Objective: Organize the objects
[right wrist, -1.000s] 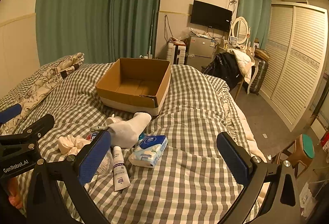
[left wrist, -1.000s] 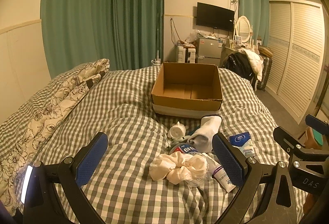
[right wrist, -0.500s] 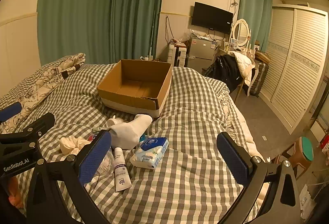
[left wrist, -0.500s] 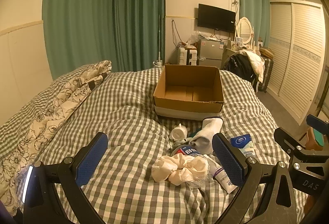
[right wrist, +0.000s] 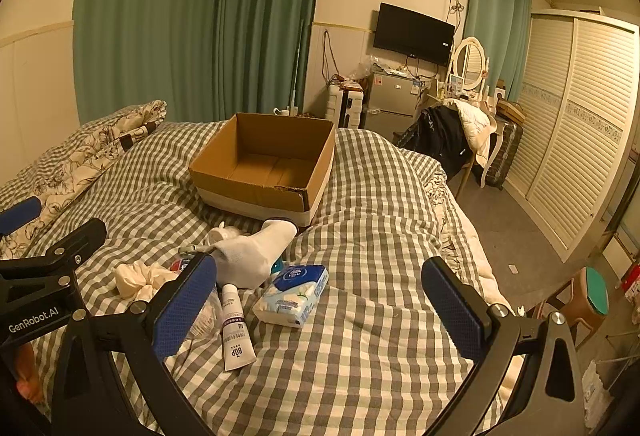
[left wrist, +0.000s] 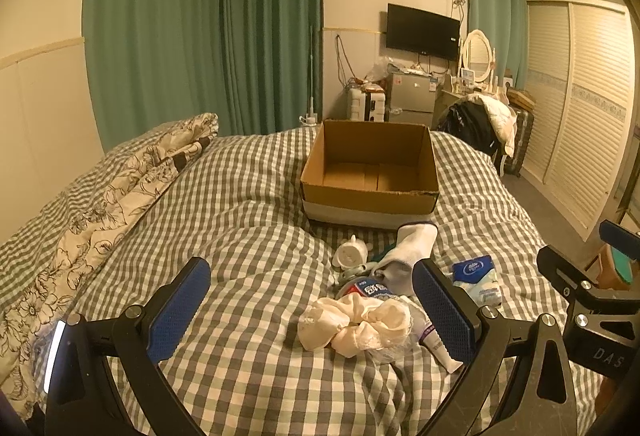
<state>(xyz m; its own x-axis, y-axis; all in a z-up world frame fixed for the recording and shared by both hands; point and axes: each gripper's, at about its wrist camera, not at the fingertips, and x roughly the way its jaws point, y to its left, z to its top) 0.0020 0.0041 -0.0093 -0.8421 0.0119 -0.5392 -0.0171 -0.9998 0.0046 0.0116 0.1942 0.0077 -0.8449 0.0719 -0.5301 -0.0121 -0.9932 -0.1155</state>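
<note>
From your left wrist camera, your left gripper (left wrist: 311,306) is spread wide and holds nothing, its two blue pads (left wrist: 179,310) finely dimpled. Between them, on the soft grey-and-white checked duvet (left wrist: 240,220), lies one crumpled cream scrunchie (left wrist: 354,324), ruffled and glossy. Just beyond it sit one limp white sock (left wrist: 410,250) with a grey toe, one small white ceramic cup (left wrist: 350,255) on its side, and one flat blue-topped tissue pack (left wrist: 476,278) to the right. A white tube (left wrist: 438,346) pokes out beside the right pad, partly hidden. Farther back stands one open cardboard box (left wrist: 370,172), square, brown, with a pale band around its base and nothing inside that you can see.

From your right wrist camera, your right gripper (right wrist: 320,306) is likewise released and grasps nothing. The same pile lies to its left: the tube (right wrist: 236,328), smooth plastic with a flat crimped end, the soft tissue pack (right wrist: 294,294) just beside it, the sock (right wrist: 252,252) touching both, the scrunchie (right wrist: 140,278) near the left pad, and the cup (right wrist: 218,234) behind. The box (right wrist: 268,168) sits past them. One floral quilt (right wrist: 92,152) lies bunched at far left.
</note>
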